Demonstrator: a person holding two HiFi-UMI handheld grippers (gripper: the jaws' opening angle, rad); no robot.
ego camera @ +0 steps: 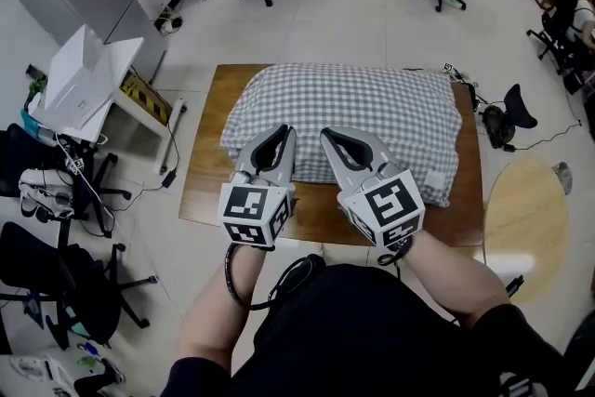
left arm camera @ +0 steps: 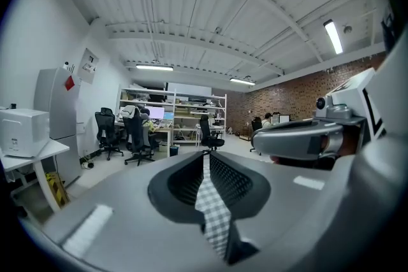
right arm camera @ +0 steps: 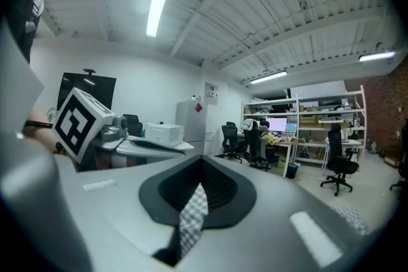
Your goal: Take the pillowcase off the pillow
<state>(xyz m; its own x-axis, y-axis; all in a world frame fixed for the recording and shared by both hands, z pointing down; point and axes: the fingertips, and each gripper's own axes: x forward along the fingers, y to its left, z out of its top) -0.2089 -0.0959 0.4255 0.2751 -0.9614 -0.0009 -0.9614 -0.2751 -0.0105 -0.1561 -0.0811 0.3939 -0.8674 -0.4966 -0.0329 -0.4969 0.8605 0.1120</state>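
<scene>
Both units sit side by side at centre frame, on the near long edge of the pillowcase (ego camera: 372,107). It lies filled on the table (ego camera: 200,191), long axis left-right across the frame, bulk just above the jaws. Left gripper (ego camera: 284,133) is clamped on a fold of the checked cloth. Right gripper (ego camera: 327,135) same, jaws fully together on it. Neither is nearer. Can't tell which end is open, so pull direction unclear.
</scene>
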